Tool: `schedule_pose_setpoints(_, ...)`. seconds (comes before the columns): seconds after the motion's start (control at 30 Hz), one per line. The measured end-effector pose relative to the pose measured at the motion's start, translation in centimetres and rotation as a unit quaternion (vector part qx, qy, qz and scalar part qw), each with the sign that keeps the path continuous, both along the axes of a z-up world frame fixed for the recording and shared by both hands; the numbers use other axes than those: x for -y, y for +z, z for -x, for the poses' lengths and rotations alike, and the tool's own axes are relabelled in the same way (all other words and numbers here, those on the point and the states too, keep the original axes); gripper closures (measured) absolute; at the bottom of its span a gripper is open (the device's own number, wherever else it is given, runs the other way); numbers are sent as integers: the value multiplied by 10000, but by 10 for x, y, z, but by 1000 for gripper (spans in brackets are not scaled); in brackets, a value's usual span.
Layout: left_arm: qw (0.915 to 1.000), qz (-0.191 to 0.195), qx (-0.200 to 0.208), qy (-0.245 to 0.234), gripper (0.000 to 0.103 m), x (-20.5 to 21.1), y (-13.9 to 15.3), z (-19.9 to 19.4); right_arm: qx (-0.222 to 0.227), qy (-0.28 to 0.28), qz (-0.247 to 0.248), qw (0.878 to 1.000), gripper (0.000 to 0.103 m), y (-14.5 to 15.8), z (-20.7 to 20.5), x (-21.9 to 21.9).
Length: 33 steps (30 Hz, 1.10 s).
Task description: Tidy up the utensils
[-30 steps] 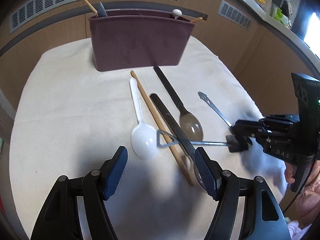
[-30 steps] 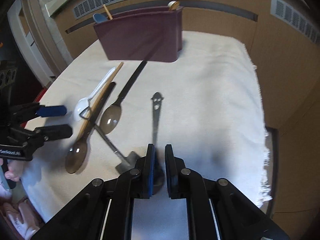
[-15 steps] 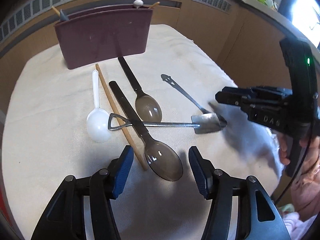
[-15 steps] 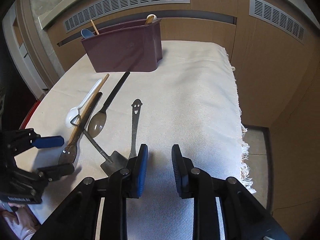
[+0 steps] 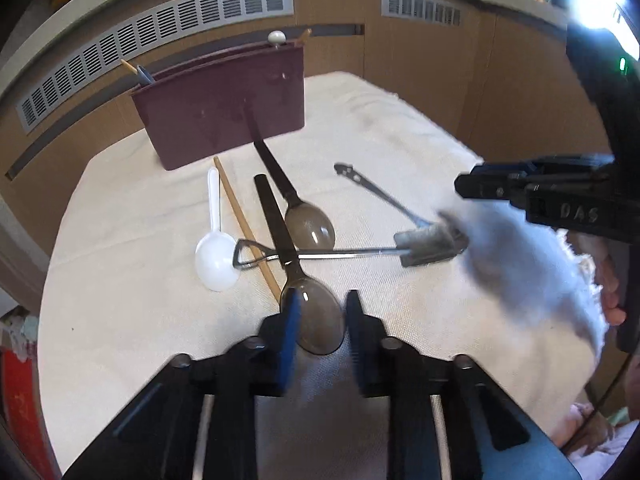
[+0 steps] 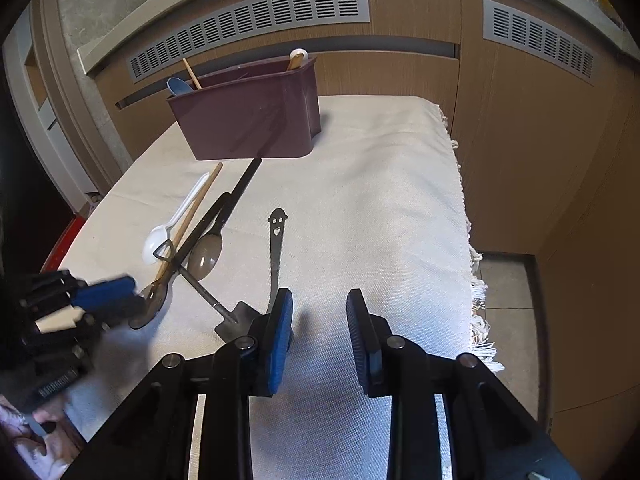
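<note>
Smoky translucent plastic, the nearest spoon [image 5: 316,320] lies bowl-first between the fingers of the left gripper [image 5: 320,312], which have just been closing and now sit against the bowl's edges; it looks light, stiff and slick, so I'd judge the flat dark handle a surer hold. Beside it, the right gripper [image 6: 320,320] has just been opening and hangs empty by the metal smiley-handled spoon [image 6: 275,240]. Beyond, on the cloth-covered surface [image 6: 380,200], stands the maroon caddy [image 5: 220,112].
</note>
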<state>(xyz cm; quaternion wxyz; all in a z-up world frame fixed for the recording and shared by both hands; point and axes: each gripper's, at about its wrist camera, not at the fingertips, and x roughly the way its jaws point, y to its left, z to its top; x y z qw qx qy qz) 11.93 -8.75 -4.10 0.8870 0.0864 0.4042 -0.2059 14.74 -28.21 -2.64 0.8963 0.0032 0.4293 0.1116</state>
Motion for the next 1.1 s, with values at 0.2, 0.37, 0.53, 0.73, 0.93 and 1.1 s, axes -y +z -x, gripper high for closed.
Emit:
schedule_pose_setpoints(0.2, 9976, 457, 486, 203, 86, -35, 37, -2, 12, 154, -54, 9999, 73, 6, 1, -10)
schedule_pose_setpoints(0.37, 9972, 429, 148, 588, 85, -61, 33, -20, -27, 357, 55, 9993, 70, 5, -1, -24)
schedule_pose_setpoints(0.53, 9946, 521, -526, 725, 75, -67, 10, -39, -124, 445, 79, 9989, 70, -1, -6, -34)
schedule_pose_setpoints(0.73, 9876, 826, -923, 967, 61, -57, 2, -79, -223, 490, 179, 9984, 70, -9, -10, -38)
schedule_pose_setpoints(0.93, 9908, 72, -1177, 662, 61, -37, -9, -117, -215, 526, 428, 9975, 70, -7, -11, -40)
schedule_pose_setpoints(1.1, 9877, -112, -1546, 203, 95, -37, -9, -124, -185, 722, 373, 9965, 70, 2, -27, -50)
